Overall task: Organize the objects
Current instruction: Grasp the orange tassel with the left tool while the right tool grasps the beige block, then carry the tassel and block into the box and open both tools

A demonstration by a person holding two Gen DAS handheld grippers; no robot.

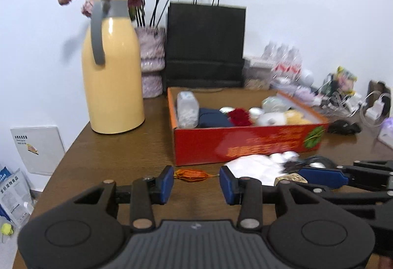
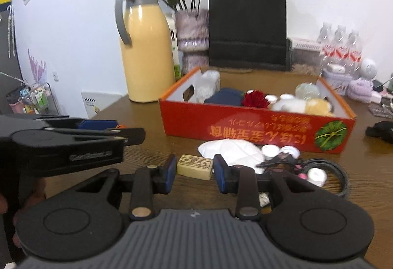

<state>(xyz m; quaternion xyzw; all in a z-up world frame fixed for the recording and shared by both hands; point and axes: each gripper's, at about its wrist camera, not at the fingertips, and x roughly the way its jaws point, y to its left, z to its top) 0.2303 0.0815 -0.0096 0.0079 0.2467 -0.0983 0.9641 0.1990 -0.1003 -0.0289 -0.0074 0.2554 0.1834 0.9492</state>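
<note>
A red cardboard box [image 1: 248, 143] [image 2: 255, 126] sits on the brown table, holding a clear bottle, a dark blue pouch, a red flower and plush toys. My left gripper [image 1: 196, 181] is open, its pads on either side of a small orange tasselled sachet [image 1: 194, 175] lying on the table. My right gripper [image 2: 195, 172] is open around a cream rectangular block [image 2: 195, 167] with printed characters, pads close to its ends. In front of the box lie a white cloth [image 2: 231, 151], small white caps [image 2: 271, 151] and a black cord [image 2: 336, 170].
A yellow thermos jug [image 1: 113, 72] [image 2: 146, 50], a vase of purple flowers [image 1: 152, 62] and a black paper bag [image 1: 206, 43] stand behind the box. Water bottles [image 2: 341, 48] and clutter fill the right. The table's left edge [image 1: 61, 163] drops off.
</note>
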